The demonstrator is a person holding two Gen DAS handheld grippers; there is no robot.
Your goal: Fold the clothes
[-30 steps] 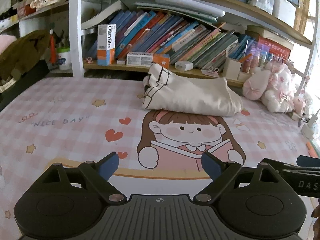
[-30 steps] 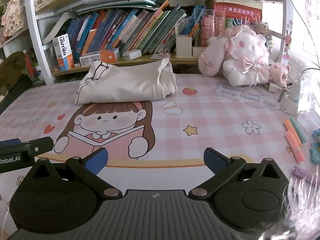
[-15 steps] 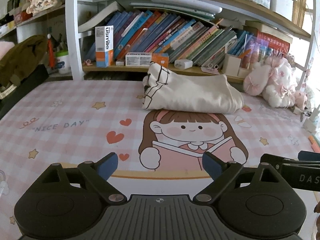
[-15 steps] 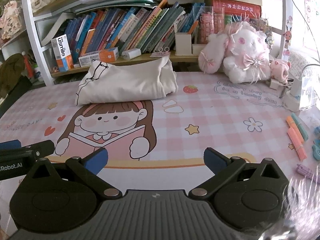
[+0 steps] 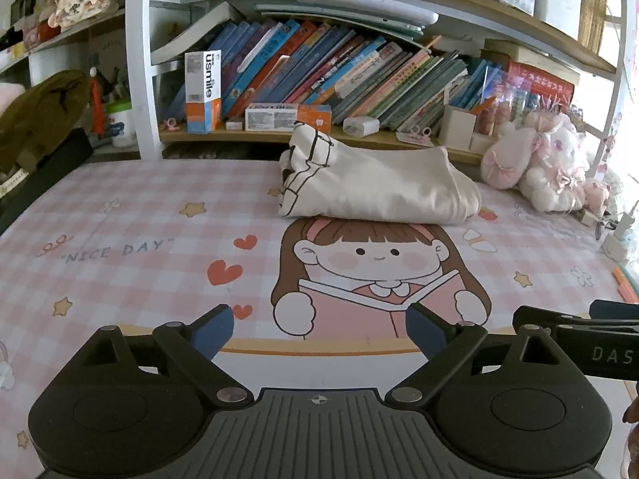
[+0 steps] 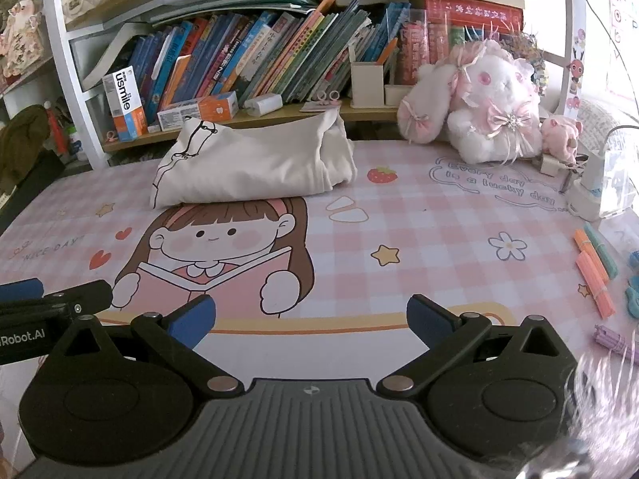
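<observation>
Fingers [image 5: 215, 329] on left gripper [image 5: 319, 333] and right gripper [image 6: 311, 319] both spread, gripping nothing. Cream garment [image 5: 379, 185] lying bundled at tabletop [image 5: 120, 215] far edge, well apart. Judging: reaching in low, pinching single-layer corners.

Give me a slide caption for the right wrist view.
Open right gripper faces a folded cream cloth garment on the pink cartoon mat.

Both wrist views sit low over the pink checked cartoon-girl mat [image 5: 120, 215] [image 6: 439, 223], facing 12 o'clock toward the wooden bookshelf [image 5: 359, 139] [image 6: 279, 113]; both share them.
</observation>
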